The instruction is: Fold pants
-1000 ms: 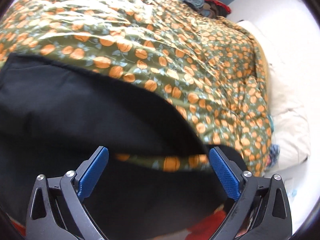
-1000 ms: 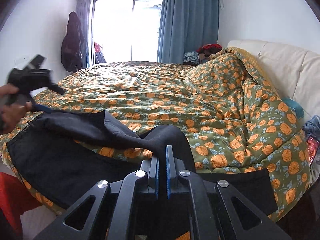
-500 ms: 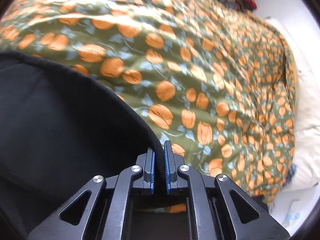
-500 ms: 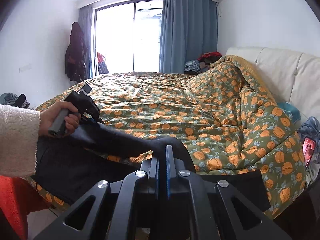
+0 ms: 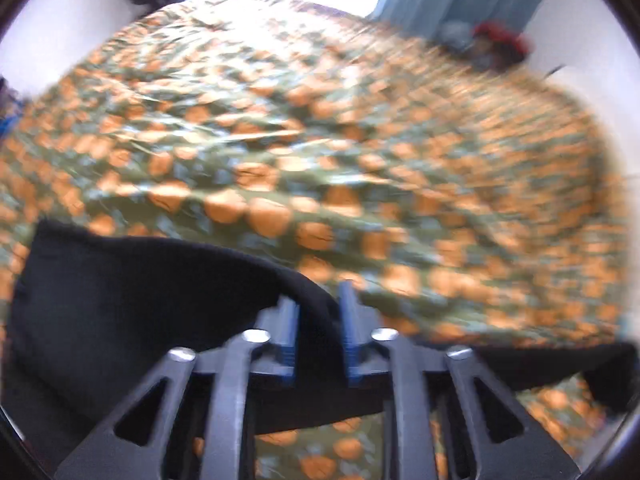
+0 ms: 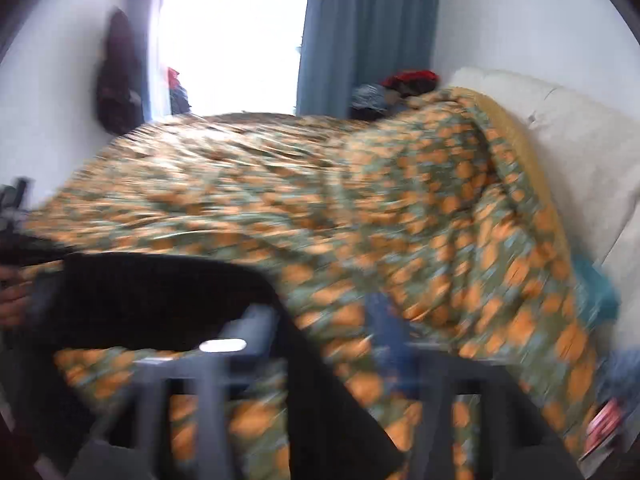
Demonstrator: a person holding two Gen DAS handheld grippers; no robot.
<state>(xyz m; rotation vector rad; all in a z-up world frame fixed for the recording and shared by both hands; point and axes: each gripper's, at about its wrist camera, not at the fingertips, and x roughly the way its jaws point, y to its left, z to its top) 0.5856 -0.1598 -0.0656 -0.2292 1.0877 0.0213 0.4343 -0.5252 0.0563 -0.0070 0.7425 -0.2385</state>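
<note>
Black pants (image 5: 132, 300) lie across near edge of bed, on orange-flowered duvet (image 5: 320, 152); both views motion-blurred. Left tongs (image 5: 318, 336) angled down, jaws just been opening, part-spread, ridge of pants fabric between pads; pressing or not, cannot tell. Right tongs (image 6: 320, 344) just been opening, spread wide, pants fold running between, unpinched. Hand (image 6: 14, 300) at far left edge.

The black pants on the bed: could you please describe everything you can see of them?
The black pants, of soft matte fabric, lie spread over the orange-and-green floral quilt near the bed's front edge, one part draped over it. A raised fold runs up between the blue-padded fingers of the left gripper, whose jaws have just been opening. Another band runs between the fingers of the right gripper, which have just been opening too. Motion blur hides seams and details.
</note>
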